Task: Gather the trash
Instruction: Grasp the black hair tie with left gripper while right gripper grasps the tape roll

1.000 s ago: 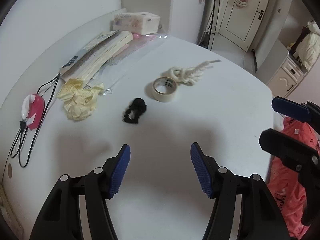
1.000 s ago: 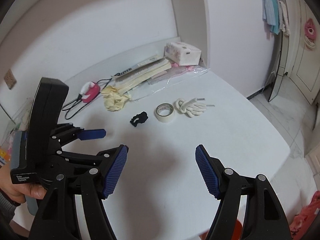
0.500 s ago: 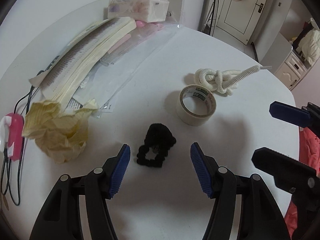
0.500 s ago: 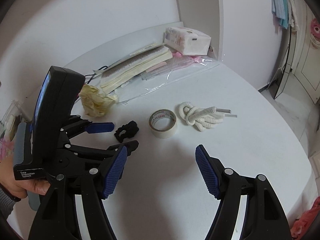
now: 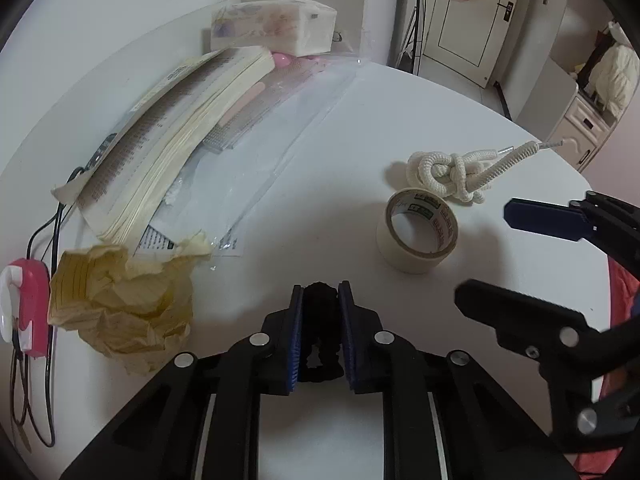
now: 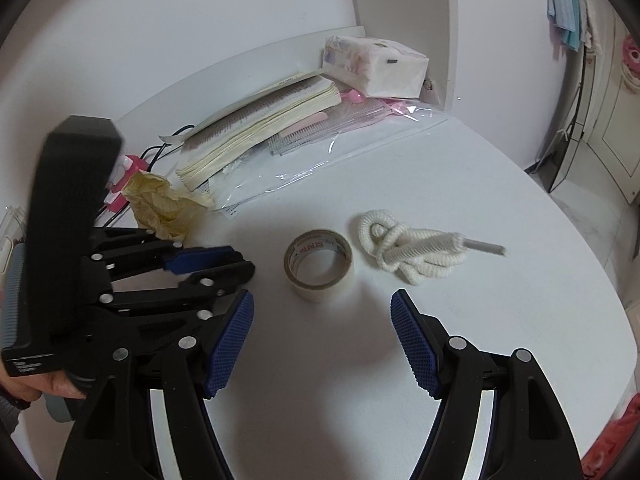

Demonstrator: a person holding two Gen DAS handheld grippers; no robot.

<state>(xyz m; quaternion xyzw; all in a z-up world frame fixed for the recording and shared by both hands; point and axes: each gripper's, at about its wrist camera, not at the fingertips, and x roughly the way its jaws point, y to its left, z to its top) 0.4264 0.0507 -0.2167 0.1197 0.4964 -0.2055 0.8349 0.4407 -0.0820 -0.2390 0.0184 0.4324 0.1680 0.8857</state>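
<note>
My left gripper (image 5: 321, 300) is shut on a small black scrunchie (image 5: 320, 328) on the white table (image 5: 320, 176). It also shows in the right wrist view (image 6: 236, 262), closed. A crumpled yellow paper ball (image 5: 128, 304) lies just left of it; it also shows in the right wrist view (image 6: 164, 206). A roll of masking tape (image 5: 418, 230) and a knotted white rope (image 5: 452, 170) lie to the right. My right gripper (image 6: 322, 322) is open and empty, just short of the tape roll (image 6: 319, 264) and rope (image 6: 408, 246).
A thick book (image 5: 176, 136), a clear plastic sleeve (image 5: 276, 132) and a tissue pack (image 5: 276, 26) lie at the back by the wall. A pink device with black cable (image 5: 24, 304) sits at the left edge. A red cloth (image 5: 620, 292) hangs beyond the table's right edge.
My left gripper has moved forward over the black scrunchie and closed on it. My right gripper has moved closer to the tape roll and stays open.
</note>
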